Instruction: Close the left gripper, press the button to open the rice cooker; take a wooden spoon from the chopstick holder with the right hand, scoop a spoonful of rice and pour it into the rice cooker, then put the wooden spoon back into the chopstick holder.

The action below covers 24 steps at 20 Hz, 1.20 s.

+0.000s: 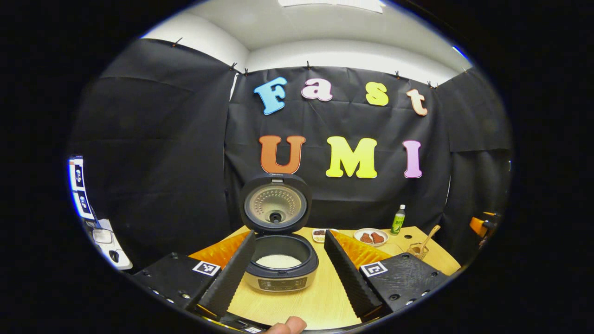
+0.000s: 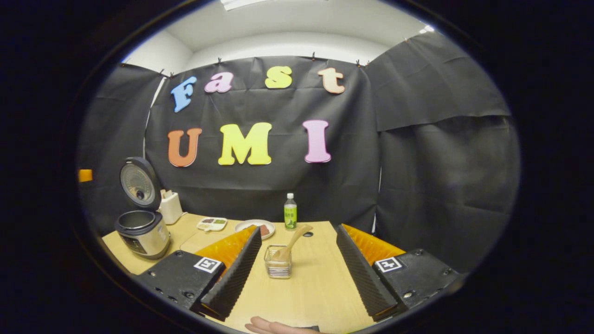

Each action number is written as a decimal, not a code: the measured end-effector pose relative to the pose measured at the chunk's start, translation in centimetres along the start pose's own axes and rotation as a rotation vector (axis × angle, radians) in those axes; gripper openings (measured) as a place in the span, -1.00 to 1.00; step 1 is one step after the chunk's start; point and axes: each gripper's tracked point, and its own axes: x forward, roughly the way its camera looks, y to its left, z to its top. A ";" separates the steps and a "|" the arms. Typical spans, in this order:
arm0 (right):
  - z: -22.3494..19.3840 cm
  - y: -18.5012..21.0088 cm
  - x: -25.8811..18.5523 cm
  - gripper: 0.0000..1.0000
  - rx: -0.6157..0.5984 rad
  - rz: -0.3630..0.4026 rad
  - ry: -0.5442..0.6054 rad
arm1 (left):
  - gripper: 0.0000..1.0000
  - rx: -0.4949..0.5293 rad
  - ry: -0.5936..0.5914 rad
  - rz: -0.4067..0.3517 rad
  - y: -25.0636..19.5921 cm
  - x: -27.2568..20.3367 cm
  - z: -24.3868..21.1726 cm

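Observation:
The rice cooker (image 1: pixel 280 273) stands on the wooden table with its lid (image 1: pixel 276 204) swung up and white rice (image 1: pixel 278 261) in the pot. My left gripper (image 1: pixel 290 234) is open, its fingers flanking the cooker from the near side without touching it. In the right gripper view the cooker (image 2: pixel 141 232) stands at the far left. The wooden spoon (image 2: pixel 292 241) leans in the wire chopstick holder (image 2: pixel 277 267), just ahead of my open right gripper (image 2: pixel 299 229) and between its fingers. The same spoon (image 1: pixel 429 236) and holder (image 1: pixel 419 250) appear to the right in the left gripper view.
A green bottle (image 2: pixel 290 212), a plate of brown food (image 2: pixel 255 227) and a small divided dish (image 2: pixel 212 223) sit along the table's back. A white box (image 2: pixel 171 206) stands behind the cooker. Bare tabletop (image 2: pixel 315 287) lies around the holder.

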 end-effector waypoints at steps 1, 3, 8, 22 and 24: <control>-0.1 0.2 0.9 1.00 0.011 0.003 -0.002 | 0.89 0.002 0.002 -0.013 -0.2 -1.0 -0.5; -0.8 0.9 2.9 1.00 0.019 0.010 -0.007 | 0.89 0.009 -0.029 0.001 0.9 -2.5 -1.2; -2.4 1.2 8.9 1.00 0.060 -0.021 -0.025 | 0.89 -0.046 -0.051 0.007 1.6 -5.9 -3.4; -15.0 0.0 25.4 0.79 0.256 -0.010 0.253 | 0.89 -0.029 -0.186 -0.117 -1.1 -10.8 -2.9; -15.5 0.1 26.6 0.70 0.246 -0.008 0.270 | 0.89 -0.030 -0.181 -0.108 -0.7 -10.5 -3.4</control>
